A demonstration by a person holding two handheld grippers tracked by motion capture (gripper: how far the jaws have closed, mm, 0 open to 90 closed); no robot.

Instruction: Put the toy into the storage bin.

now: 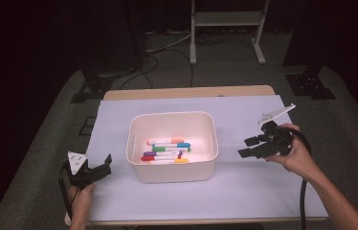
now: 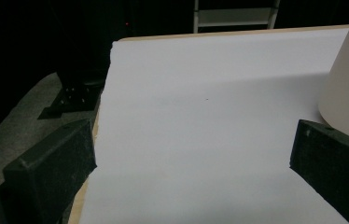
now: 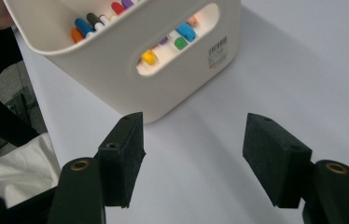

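Two grippers flank a cream tub [image 1: 172, 165] of markers [image 1: 167, 150] in the middle of a paper-covered table [image 1: 244, 191].

Several markers with orange, blue, green, purple, red and yellow caps lie side by side on the tub's floor, and a long slot handle [image 3: 177, 42] in its end wall shows some of those caps from the right gripper view. Right gripper [image 1: 250, 146] hangs just off the tub's right side, aimed at it, its jaws wide apart with only bare paper between them. Left gripper [image 1: 101, 168] rests near the table's front left corner, close to the tub's left wall, its jaws also spread and holding nothing. White paper [image 2: 200, 116] covers the table almost to its edges, with a wooden strip showing along the far edge.
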